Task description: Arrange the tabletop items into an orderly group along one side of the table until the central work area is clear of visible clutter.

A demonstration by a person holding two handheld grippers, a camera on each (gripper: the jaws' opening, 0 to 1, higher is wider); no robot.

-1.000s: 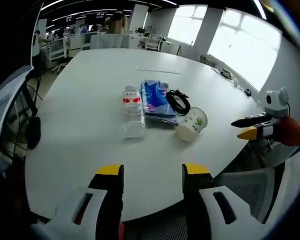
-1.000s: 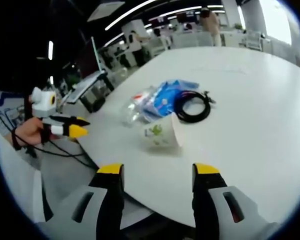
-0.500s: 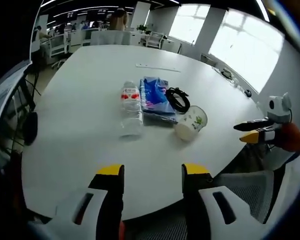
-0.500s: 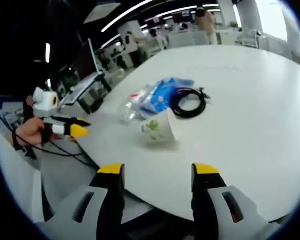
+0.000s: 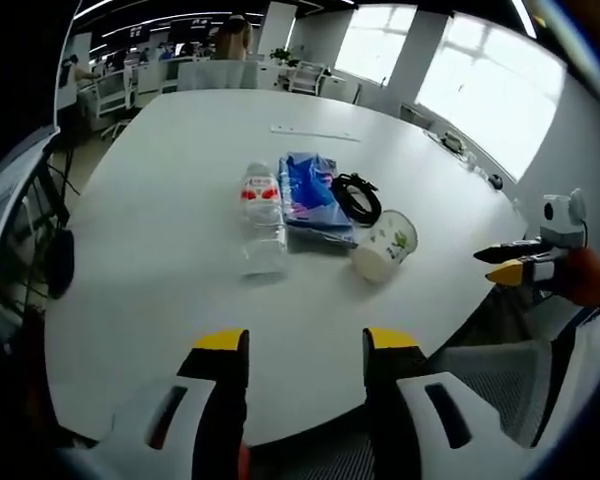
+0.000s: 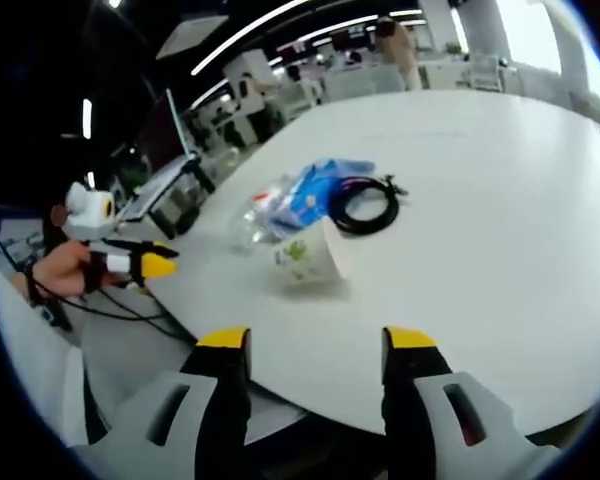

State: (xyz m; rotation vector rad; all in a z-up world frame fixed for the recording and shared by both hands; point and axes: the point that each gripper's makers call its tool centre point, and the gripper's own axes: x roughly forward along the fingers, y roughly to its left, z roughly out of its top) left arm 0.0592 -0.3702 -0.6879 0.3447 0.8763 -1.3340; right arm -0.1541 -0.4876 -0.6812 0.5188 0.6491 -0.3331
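— How much room do you have around the clutter?

— Plenty: the white table (image 5: 180, 130) lies bare on every side of the group, and its near edge runs just ahead of your left gripper (image 5: 305, 345) and right gripper (image 6: 315, 345).

— Are your grippers holding anything?

— No. Both have their jaws spread, with nothing between them.

— Where do the items sit?

— Mid-table, well ahead of you: the water bottle (image 5: 264, 212) beside the blue packet (image 5: 311, 192), the black cable (image 5: 357, 200) next, and the paper cup (image 5: 382, 246) tipped on its side, nearest. You can't tell its contents.
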